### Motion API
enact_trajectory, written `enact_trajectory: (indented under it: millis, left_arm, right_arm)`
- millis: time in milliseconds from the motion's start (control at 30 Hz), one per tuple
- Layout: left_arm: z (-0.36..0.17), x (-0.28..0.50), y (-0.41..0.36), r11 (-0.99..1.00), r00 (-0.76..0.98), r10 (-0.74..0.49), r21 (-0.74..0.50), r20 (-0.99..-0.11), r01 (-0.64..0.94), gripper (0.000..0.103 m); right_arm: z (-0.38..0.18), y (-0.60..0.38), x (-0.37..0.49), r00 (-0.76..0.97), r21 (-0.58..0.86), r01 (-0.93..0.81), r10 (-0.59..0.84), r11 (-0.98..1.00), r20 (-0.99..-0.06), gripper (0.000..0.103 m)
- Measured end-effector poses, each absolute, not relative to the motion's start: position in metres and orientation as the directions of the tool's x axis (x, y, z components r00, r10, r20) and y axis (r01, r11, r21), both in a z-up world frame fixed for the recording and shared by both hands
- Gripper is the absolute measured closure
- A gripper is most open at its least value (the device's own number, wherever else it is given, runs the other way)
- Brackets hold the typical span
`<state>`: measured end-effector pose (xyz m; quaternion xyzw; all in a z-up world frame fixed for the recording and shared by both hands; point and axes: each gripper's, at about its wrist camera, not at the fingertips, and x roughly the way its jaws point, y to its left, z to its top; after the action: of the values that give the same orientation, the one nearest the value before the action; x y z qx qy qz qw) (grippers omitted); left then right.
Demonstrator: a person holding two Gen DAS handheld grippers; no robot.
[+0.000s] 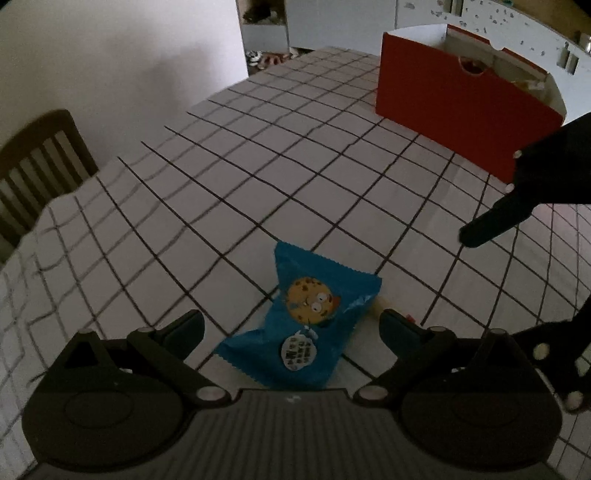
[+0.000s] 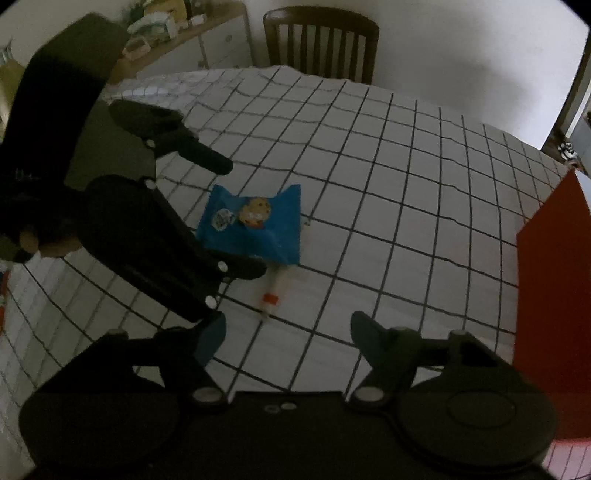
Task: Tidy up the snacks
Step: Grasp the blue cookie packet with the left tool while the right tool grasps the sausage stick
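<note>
We hold our left gripper [image 1: 291,325] wide open, low over the table. The blue cookie packet [image 1: 308,321] lies flat on the cloth right between its two fingers, and we cannot tell if they touch it. Our right gripper [image 2: 288,328] is open too and holds nothing. The packet [image 2: 255,225] sits ahead of it and a bit to the left.

A small white stick snack with an orange band [image 2: 271,295] lies just in front of the right gripper, with one end beside the packet's edge.

The table wears a white tablecloth with dark grid lines [image 1: 258,177]. It has a few soft wrinkles. A red cardboard box [image 1: 465,118] stands open on the cloth, far ahead and to the right of the left gripper.

A brown wooden chair [image 2: 321,44] stands at the far side of the table, against a plain white wall [image 1: 129,66]. The room is dim. Past the table we see white cabinets [image 1: 517,33] and a cluttered counter [image 2: 166,33].
</note>
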<state>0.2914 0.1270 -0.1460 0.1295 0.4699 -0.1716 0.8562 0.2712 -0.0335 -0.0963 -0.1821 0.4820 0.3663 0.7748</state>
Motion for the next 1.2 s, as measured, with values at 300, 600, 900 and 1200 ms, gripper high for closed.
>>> enact_trajectory:
  millis: [300, 600, 900, 1200]
  left_arm:
    - [-0.155, 0.294, 0.131, 0.909, 0.480, -0.235, -0.016, -0.845, 0.416, 0.033]
    - [-0.150, 0.292, 0.157, 0.968, 0.530, -0.208, -0.094, -0.822, 0.233, 0.055]
    - [-0.149, 0.285, 0.172, 0.986, 0.560, -0.160, -0.155, -0.813, 0.057, 0.059]
    - [-0.148, 0.278, 0.169, 0.986, 0.550, -0.120, -0.162, -0.827, -0.029, 0.059]
  right_arm:
    - [-0.105, -0.023, 0.275, 0.262, 0.062, -0.755, 0.387, 0.653, -0.884, 0.038]
    - [-0.111, -0.004, 0.286, 0.288, 0.042, -0.749, 0.382, 0.662, -0.878, 0.049]
    - [-0.120, 0.011, 0.294, 0.313, 0.042, -0.703, 0.362, 0.710, -0.878, 0.083]
    - [-0.126, 0.024, 0.289, 0.345, 0.004, -0.678, 0.322, 0.735, -0.882, 0.094]
